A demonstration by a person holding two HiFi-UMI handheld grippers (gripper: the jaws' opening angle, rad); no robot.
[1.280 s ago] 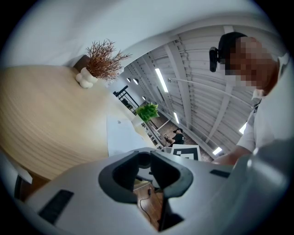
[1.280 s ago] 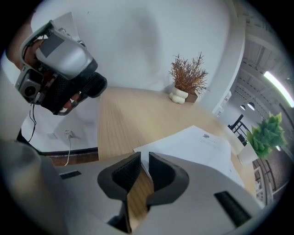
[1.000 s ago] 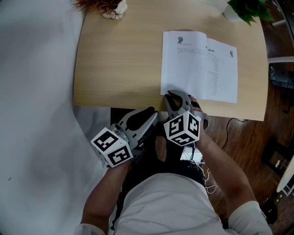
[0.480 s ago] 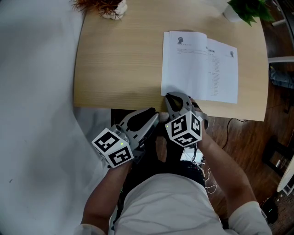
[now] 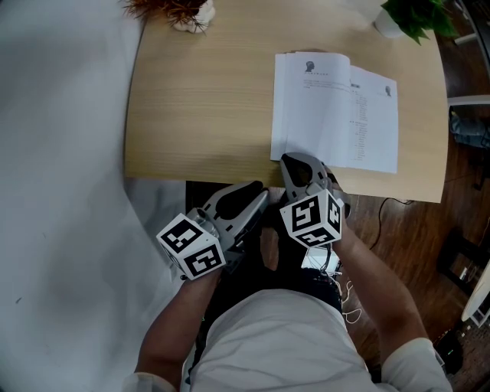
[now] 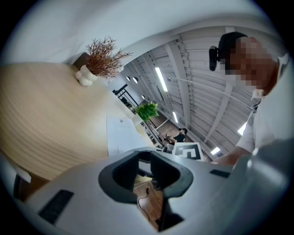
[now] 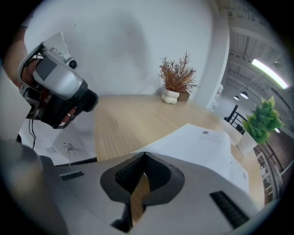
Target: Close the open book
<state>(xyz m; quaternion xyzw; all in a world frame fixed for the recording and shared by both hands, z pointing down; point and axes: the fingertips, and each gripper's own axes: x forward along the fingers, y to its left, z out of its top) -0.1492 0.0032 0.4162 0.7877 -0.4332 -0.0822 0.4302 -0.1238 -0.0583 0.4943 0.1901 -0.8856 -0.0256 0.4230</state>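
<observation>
The open book lies flat on the right half of the pale wooden table, its white printed pages facing up. My right gripper is at the near left corner of the left page. In the right gripper view its jaws meet tip to tip, shut on that corner of the page, which rises slightly off the wood. My left gripper hangs just below the table's near edge, left of the right one. Its jaws stand a little apart with nothing between them.
A dried twig bunch in a white vase stands at the table's far left corner. A green plant in a white pot stands at the far right corner. A white surface lies to the left, and wooden floor with cables to the right.
The right gripper's jaws have closed at the near left corner of the book's left page. The left gripper has stayed where it was.
</observation>
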